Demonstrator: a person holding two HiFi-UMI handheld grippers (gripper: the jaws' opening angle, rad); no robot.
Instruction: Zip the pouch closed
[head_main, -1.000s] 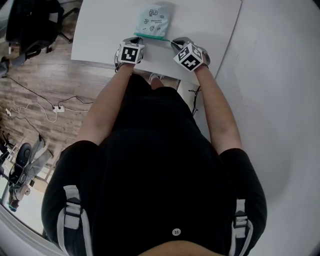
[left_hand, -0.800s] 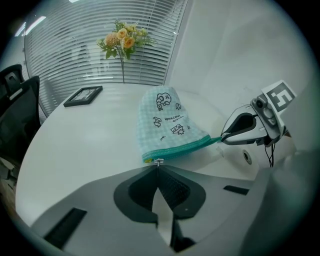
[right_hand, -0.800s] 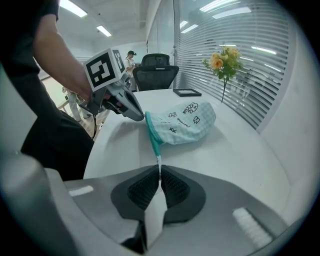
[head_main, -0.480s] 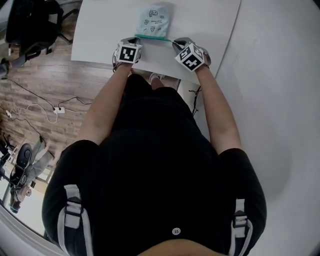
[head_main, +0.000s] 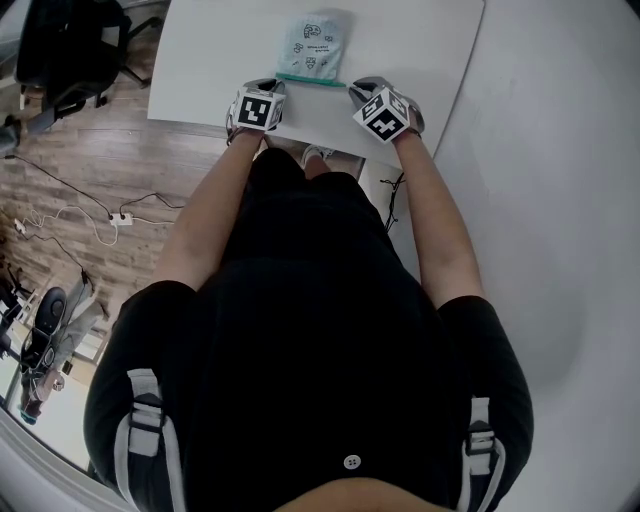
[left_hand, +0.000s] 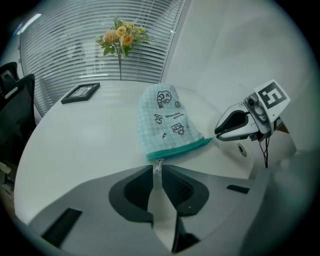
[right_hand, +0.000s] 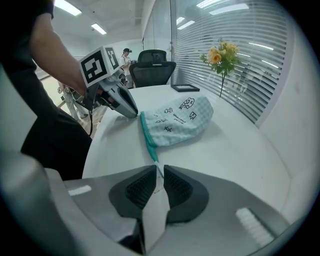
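Pouch (head_main: 315, 45) lies flat on the white table (head_main: 420, 40), teal zipper edge (left_hand: 180, 149) toward the person and between the two grippers.

Left gripper (left_hand: 159, 172): jaws opening. The metal zipper pull (left_hand: 158, 166) sits in the gap at the tips and the pads don't look to be pressing it.

Right gripper (right_hand: 157, 175): jaws also opening. The zipper tail (right_hand: 152, 152) at the far end of the tape lies between the tips, loose as far as I can tell.

The teal band reads continuous with the pull at the left end, so I judge the zip is shut or nearly so.

Handling: thin checked fabric, light, soft and floppy. It will slide on the smooth tabletop and bunch if pushed. Grip points are the pull tab on one side and the tape tail on the other; keep the tape taut between them. The pull is small and slick, so pinch it square at the fingertips.
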